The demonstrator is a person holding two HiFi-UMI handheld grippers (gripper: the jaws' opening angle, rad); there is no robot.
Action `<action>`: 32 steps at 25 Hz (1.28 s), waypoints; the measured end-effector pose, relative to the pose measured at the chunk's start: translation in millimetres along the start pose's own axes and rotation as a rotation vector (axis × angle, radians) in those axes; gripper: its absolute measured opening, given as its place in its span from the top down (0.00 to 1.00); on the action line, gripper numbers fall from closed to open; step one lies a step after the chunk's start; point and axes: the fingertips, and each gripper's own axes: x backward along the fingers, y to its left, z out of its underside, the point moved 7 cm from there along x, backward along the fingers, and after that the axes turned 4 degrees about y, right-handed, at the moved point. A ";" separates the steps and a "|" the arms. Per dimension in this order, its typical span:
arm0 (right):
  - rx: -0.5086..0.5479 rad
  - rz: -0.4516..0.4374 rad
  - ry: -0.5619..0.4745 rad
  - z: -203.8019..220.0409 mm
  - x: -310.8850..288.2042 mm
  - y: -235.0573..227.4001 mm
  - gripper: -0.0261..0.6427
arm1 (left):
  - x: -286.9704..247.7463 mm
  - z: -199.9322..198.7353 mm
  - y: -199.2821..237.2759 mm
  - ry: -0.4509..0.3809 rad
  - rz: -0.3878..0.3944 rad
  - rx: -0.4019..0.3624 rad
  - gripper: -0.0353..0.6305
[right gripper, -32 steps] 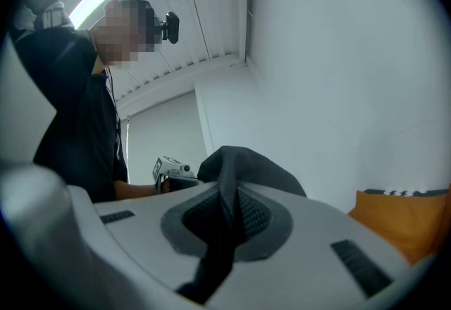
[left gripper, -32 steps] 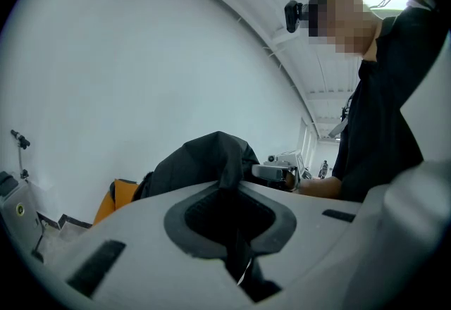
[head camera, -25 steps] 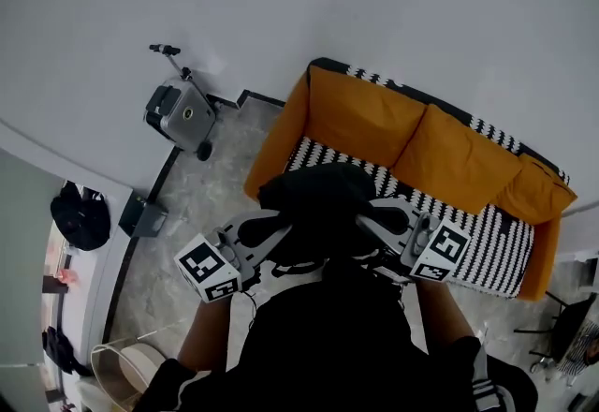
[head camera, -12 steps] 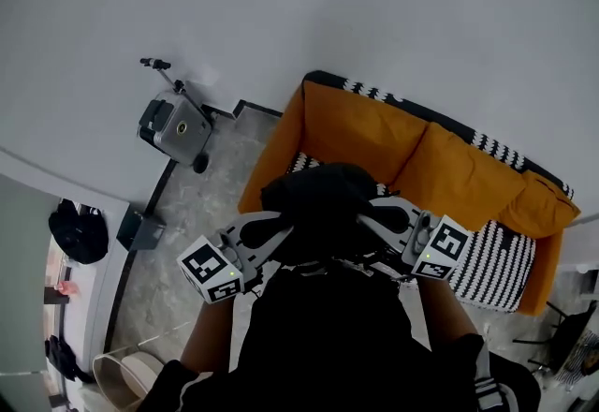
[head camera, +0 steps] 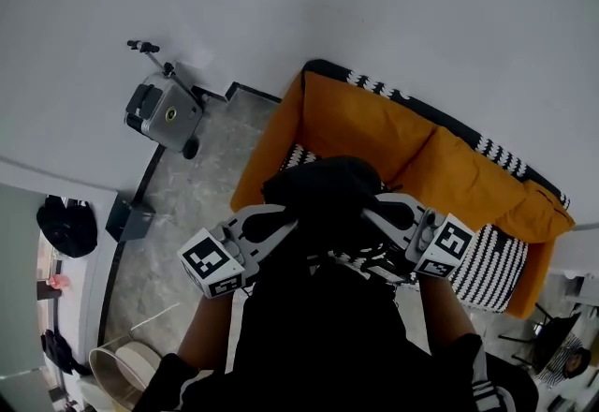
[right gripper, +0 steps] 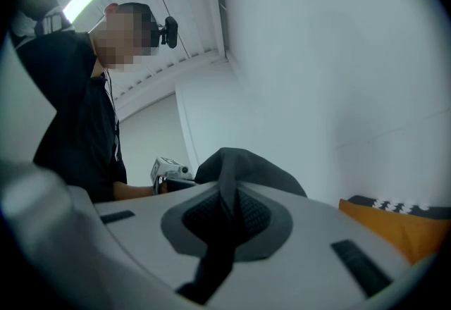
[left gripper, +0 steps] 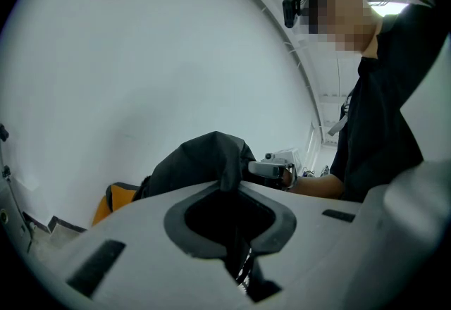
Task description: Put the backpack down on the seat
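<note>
A black backpack (head camera: 323, 199) hangs in the air between my two grippers, over the front of the sofa seat (head camera: 487, 270). My left gripper (head camera: 285, 225) is shut on black fabric of the backpack (left gripper: 204, 164), which runs down through its jaws. From the other side my right gripper (head camera: 370, 213) is shut on a strap of the backpack (right gripper: 243, 168). The sofa has a black-and-white patterned seat and orange back cushions (head camera: 393, 134). Most of the bag's lower body merges with the person's dark clothing in the head view.
A grey wheeled suitcase (head camera: 161, 112) stands by the wall left of the sofa. A small dark box (head camera: 129, 219) sits on the marble floor near the skirting. Black bags (head camera: 64, 225) lie at the far left. A white wall rises behind the sofa.
The sofa has slid a little right and down in the head view and the suitcase left. Both grippers keep the same hold on the backpack.
</note>
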 end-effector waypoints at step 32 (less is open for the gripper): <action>-0.303 0.193 0.241 108.0 -117.4 -171.0 0.92 | -87.0 98.3 220.2 0.214 0.182 0.139 0.89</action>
